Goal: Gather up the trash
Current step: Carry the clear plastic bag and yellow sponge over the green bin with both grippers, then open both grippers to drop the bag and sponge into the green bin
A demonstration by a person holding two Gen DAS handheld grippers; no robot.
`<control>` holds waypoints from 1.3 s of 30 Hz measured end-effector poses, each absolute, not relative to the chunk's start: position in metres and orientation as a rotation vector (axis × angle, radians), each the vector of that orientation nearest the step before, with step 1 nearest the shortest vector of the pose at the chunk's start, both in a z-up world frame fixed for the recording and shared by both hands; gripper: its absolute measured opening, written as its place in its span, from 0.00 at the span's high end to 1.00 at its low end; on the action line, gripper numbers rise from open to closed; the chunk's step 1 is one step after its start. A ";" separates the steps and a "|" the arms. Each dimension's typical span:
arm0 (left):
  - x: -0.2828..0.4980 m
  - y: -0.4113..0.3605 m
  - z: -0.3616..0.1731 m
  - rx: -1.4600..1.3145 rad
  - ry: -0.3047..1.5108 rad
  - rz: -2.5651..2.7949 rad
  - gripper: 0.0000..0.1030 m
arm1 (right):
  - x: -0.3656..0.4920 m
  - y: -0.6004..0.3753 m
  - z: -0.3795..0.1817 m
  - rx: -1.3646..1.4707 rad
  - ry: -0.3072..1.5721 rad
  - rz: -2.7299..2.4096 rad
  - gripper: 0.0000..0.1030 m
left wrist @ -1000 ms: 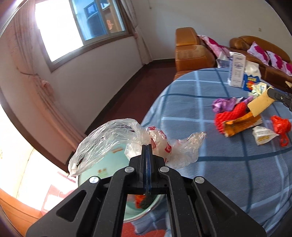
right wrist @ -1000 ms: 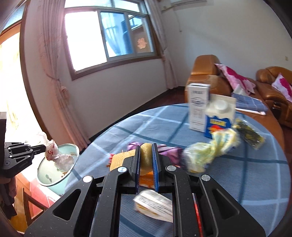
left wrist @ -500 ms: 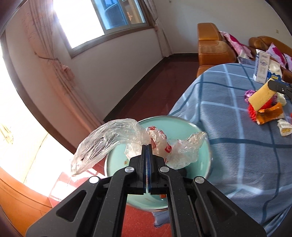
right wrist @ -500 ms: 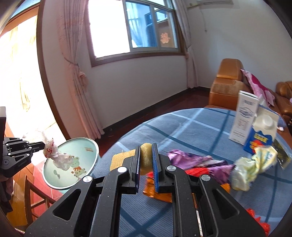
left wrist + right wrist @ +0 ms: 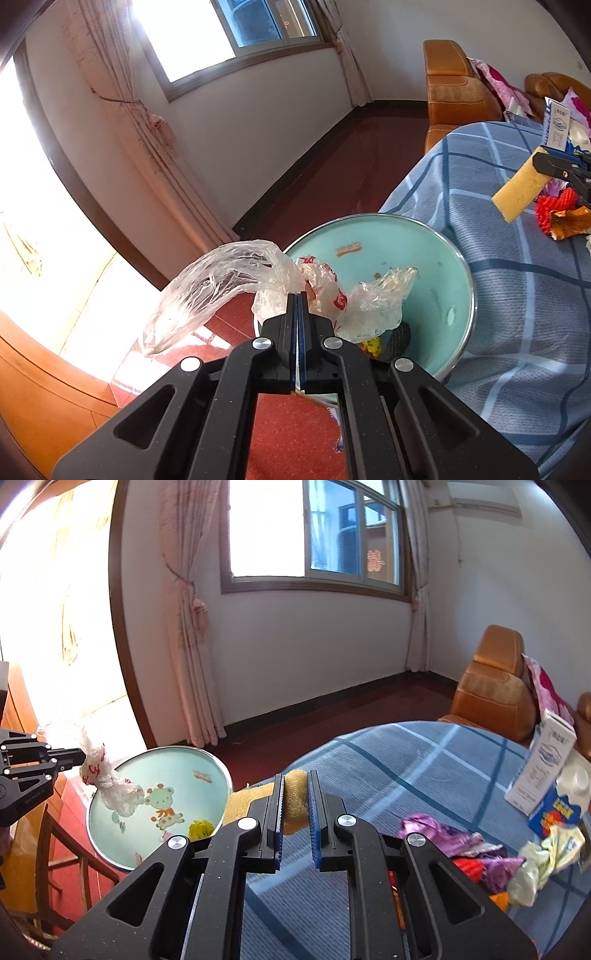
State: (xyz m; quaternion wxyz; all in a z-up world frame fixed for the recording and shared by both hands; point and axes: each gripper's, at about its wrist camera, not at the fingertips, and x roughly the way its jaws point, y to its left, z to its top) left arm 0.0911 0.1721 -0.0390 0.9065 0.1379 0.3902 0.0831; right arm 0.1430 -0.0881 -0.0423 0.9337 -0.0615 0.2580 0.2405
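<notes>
Left gripper (image 5: 297,295) clamps bag (image 5: 280,291) over basin (image 5: 458,258); right gripper (image 5: 296,794) pinches sponge (image 5: 295,797) above table (image 5: 406,760).

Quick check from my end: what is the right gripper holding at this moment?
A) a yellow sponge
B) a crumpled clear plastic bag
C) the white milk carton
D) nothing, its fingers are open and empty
A. In the right wrist view the right gripper is closed on the yellow sponge, and the left wrist view shows the same; the clear plastic bag is in the left gripper over the teal basin.
</notes>
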 end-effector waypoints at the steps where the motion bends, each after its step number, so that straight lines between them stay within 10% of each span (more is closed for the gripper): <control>1: 0.091 0.174 -0.040 0.283 0.808 0.176 1.00 | 0.143 -0.084 -0.043 -0.134 0.528 0.497 0.88; 35: 0.092 0.201 -0.052 0.263 0.834 0.234 1.00 | 0.152 -0.019 -0.057 -0.242 0.565 0.590 0.87; 39: 0.091 0.198 -0.053 0.262 0.830 0.215 0.81 | 0.151 -0.014 -0.060 -0.248 0.585 0.620 0.75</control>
